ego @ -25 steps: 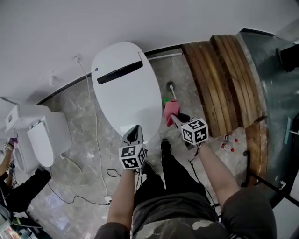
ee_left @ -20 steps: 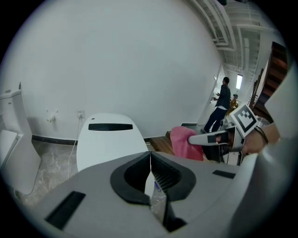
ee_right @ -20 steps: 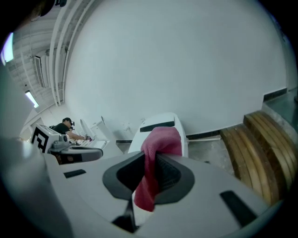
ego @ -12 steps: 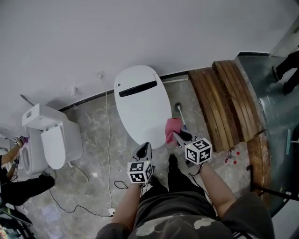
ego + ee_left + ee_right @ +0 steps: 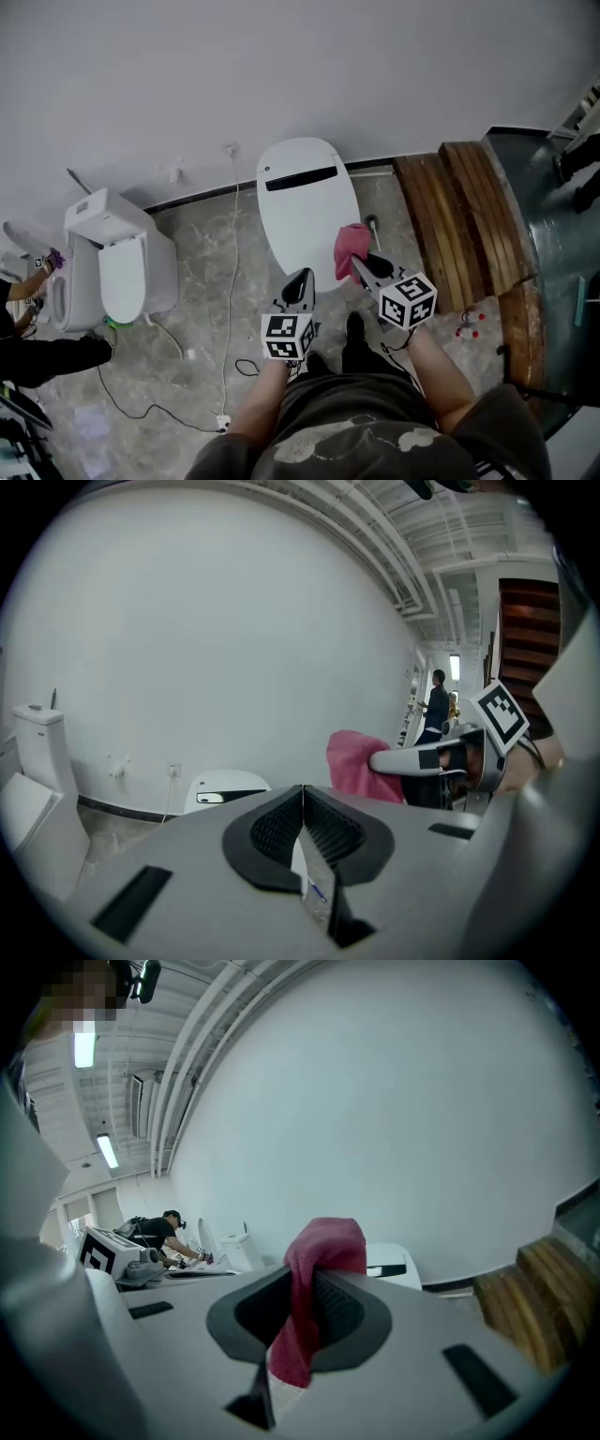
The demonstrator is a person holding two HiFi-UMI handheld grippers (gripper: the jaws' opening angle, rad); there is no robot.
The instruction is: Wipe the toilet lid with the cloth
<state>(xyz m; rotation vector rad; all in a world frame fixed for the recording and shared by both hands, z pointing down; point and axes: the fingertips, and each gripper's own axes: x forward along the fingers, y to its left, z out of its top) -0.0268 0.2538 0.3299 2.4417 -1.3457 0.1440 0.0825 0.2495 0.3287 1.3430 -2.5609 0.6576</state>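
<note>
Far left, at the floor's left edge, another person (image 5: 42,361) in dark clothes crouches low. They are reaching toward a second toilet (image 5: 122,272), a white one with a boxy tank, standing against the wall (image 5: 281,66).

Moving along, a thin cable (image 5: 230,281) drops from a wall socket (image 5: 231,150). It trails across the marbled floor (image 5: 187,309) between the two toilets and loops down toward the near edge.

Now the middle: the toilet lid (image 5: 305,211), white and oval with a dark slot near its back edge, is down, its back to the wall. The left gripper (image 5: 301,277) is held up in front of the lid's near edge. Its jaws are pressed together with nothing in them, and its own view shows the two ribbed pads (image 5: 277,827) meeting.

Just right of it, the right gripper (image 5: 358,262) is clamped on the cloth (image 5: 352,246), a pink one, bunched above the jaws and hanging below them too. From above, the cloth shows over the lid's near right edge. From the left gripper's camera it is up in the air, with the lid lower and further off.

Right again: wooden planks (image 5: 469,220) lie stacked along the floor's right side, with two small red-capped bottles (image 5: 466,323) at their near end. Beyond them runs a dark glossy strip (image 5: 553,216).
</note>
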